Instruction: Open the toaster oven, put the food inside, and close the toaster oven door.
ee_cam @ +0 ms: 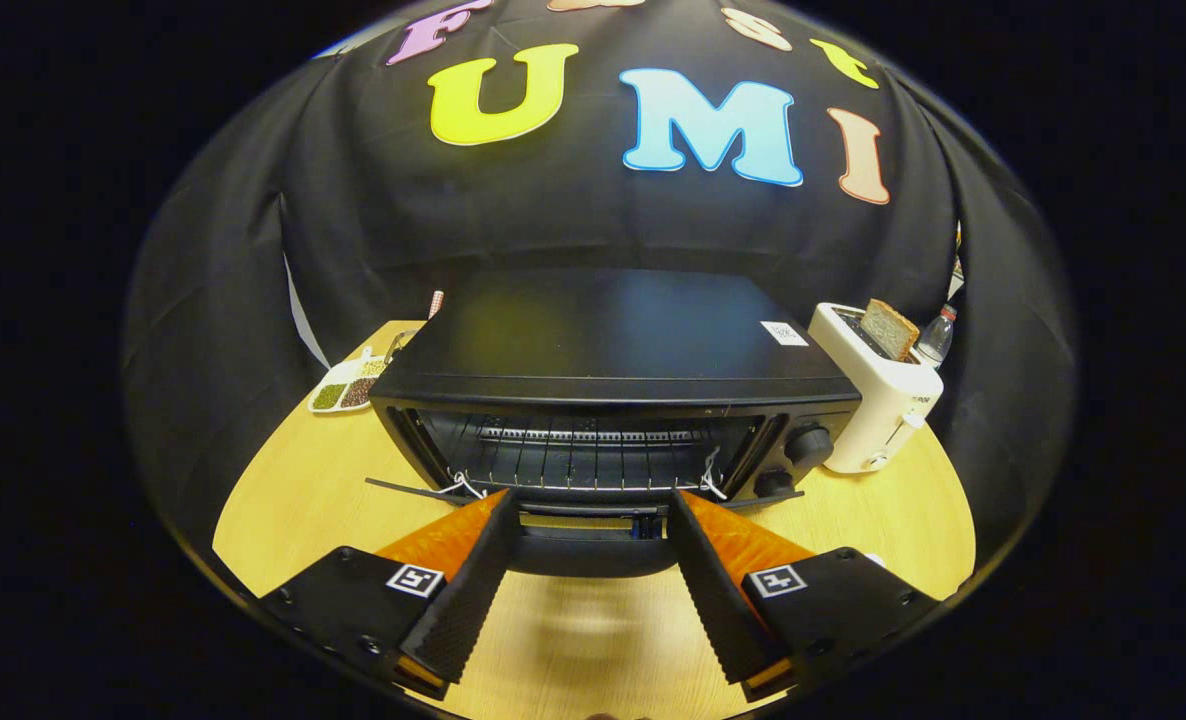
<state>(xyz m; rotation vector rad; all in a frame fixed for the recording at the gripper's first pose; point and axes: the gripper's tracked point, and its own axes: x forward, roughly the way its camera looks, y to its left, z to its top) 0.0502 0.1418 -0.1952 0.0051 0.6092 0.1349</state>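
Left to right on the table [283, 500]: one sectioned dish [345, 388] of dry goods, one toaster oven [613, 400] dead ahead with its door [583, 535] dropped flat and one wire rack [593, 455] showing, one white toaster [878, 400] holding one bread slice [890, 328]. My gripper [588, 505] is spread wide and empty, tips at the door's front edge. I judge the door stiff, hinged and slick, best taken at its handle lip between my fingers; the bread looks light and crumbly.

Gripper view: fisheye camera rode on gripper [593, 500], looked forward along both spread fingers, angled slightly down. Faced toaster oven [608, 390] front-on at close range, just above its lowered door [593, 545]. Table [283, 500], white toaster [878, 410], seed dish [348, 385] lay at periphery.
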